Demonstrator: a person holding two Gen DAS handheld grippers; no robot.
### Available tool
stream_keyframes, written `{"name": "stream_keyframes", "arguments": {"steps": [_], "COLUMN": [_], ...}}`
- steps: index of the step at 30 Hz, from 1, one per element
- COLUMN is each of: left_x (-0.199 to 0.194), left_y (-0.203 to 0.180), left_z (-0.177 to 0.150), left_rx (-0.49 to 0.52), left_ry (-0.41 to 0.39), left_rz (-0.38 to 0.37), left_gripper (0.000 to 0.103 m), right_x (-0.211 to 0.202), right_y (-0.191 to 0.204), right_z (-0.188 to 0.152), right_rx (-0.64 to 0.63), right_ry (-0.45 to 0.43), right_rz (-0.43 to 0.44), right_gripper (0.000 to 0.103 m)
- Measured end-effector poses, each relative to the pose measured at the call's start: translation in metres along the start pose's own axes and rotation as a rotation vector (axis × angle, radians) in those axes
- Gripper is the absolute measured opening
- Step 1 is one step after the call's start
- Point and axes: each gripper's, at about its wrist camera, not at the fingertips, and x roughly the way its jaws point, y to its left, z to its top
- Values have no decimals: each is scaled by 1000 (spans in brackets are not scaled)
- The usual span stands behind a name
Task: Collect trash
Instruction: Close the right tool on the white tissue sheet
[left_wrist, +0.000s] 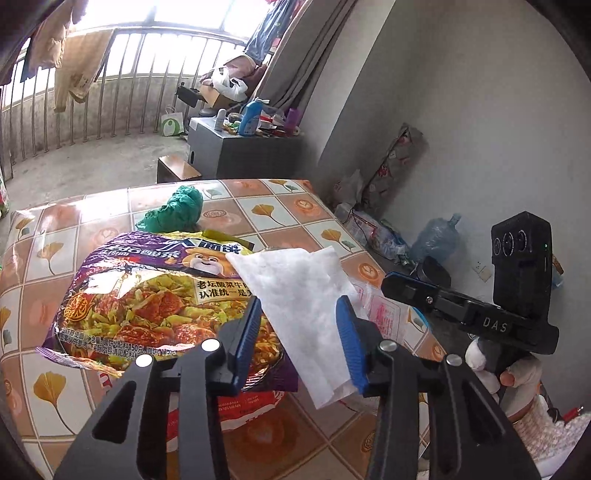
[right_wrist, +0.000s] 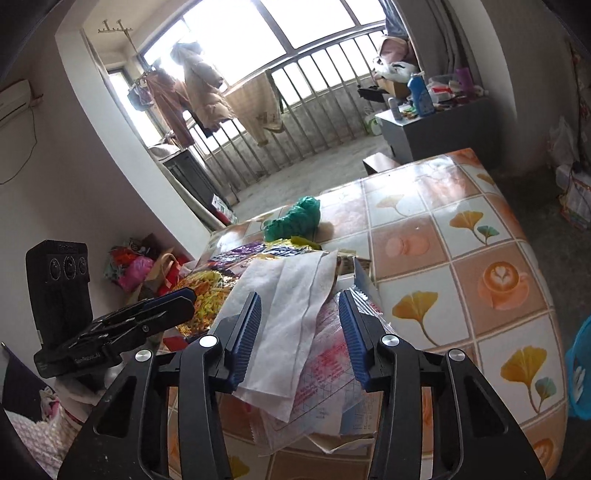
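White tissue (left_wrist: 299, 306) hides noodle packet (left_wrist: 147, 295) corner

White tissue (left_wrist: 303, 291), purple-yellow noodle wrapper (left_wrist: 147, 291), green bag (left_wrist: 177, 212), orange-white ginkgo-leaf tablecloth (right_wrist: 461, 266)

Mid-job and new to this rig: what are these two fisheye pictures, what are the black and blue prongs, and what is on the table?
No robot arm: a person holds a two-finger gripper in each hand, with a camera looking along its fingers. One picture is from the left gripper, one from the right gripper. On the tiled table lie a noodle packet, a white tissue, a clear printed wrapper and a green bag. The tissue lies between both grippers' fingers; a firm grip is not clear.
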Motion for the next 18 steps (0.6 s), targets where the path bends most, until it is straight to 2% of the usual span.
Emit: {"name": "stream_keyframes", "arguments": {"steps": [3, 6, 9, 14, 18], "left_x": [11, 16, 20, 26, 25], "left_y": [7, 10, 10, 11, 12], "left_z": [2, 0, -2, -6, -8], "left_rx": [-22, -26, -23, -21, -23], "left_ry": [27, 45, 58, 70, 67], "left_rz": [-11, -30, -44, -48, -51], "left_gripper": [28, 23, 20, 19, 18], "right_x": [10, 17, 20, 27, 35], "right_y": [-2, -5, -5, 0, -1], "right_z": [-3, -2, -1, 0, 1], "right_rx": [15, 20, 29, 7, 16], "right_ry": [49, 77, 96, 126, 154], "right_rz": [-11, -19, 8, 17, 14], "right_gripper": [34, 34, 34, 30, 21]}}
